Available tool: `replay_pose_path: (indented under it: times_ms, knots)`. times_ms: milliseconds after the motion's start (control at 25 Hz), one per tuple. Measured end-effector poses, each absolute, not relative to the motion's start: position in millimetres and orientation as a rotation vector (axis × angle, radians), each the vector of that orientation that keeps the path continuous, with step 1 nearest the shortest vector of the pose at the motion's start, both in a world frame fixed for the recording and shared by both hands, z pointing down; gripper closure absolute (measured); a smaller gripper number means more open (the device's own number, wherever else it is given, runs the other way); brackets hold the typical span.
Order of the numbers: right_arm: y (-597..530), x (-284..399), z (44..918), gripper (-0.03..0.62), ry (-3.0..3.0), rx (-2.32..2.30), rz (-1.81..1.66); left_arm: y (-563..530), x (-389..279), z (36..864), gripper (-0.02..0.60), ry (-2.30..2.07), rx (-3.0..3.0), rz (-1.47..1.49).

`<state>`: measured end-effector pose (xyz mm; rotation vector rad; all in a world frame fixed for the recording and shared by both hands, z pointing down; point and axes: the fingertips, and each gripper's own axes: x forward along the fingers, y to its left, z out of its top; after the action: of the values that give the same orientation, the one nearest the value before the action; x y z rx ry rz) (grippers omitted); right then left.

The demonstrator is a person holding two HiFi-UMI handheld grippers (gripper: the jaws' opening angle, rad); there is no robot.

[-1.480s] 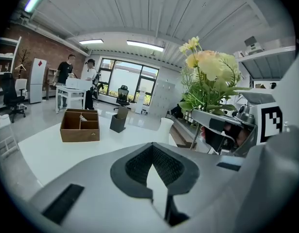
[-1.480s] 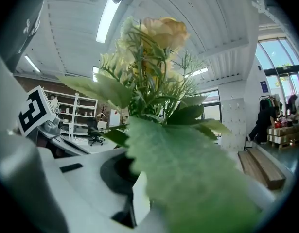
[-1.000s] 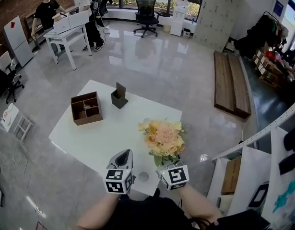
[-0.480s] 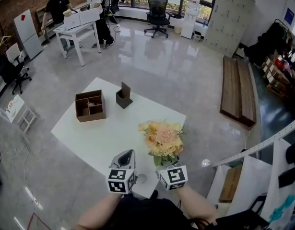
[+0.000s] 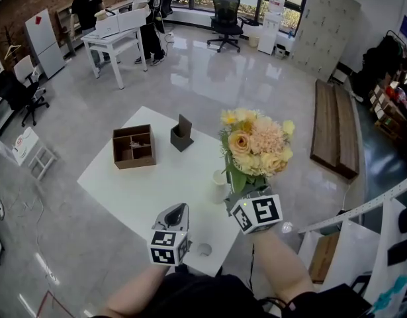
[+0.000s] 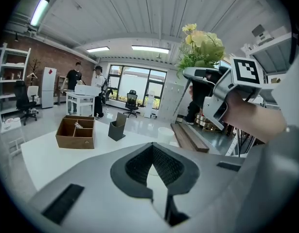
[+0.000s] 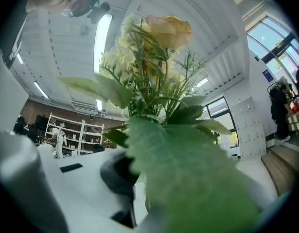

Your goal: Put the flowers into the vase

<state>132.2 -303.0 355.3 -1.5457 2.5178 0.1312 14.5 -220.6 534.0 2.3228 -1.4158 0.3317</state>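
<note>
Both claws closed, R claw (image 5: 235, 197) on flowers (image 5: 256, 144), stems leaf-hidden, L claw (image 5: 178, 211) empty

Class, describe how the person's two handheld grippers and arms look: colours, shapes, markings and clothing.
The left gripper and the right gripper both have smooth, pale grey plastic bodies that taper towards the jaws, with dark pads on the inside. Each carries a white cube printed with black square markers. The forearms have no sleeves over them, and the person wears a black top.
</note>
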Motion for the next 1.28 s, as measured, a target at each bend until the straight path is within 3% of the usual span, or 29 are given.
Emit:
replay_pose_path:
  times_ms: [720, 1280]
  knots:
    - [-335, 131, 499, 0.554, 2.652, -1.782, -0.078, -214, -13, 558, 0.578, -1.419, 2.242, 0.385]
    - [-333, 136, 547, 0.554, 2.735, -1.894, -0.181, -215, -6, 567, 0.578, -1.388, 2.239, 0.394]
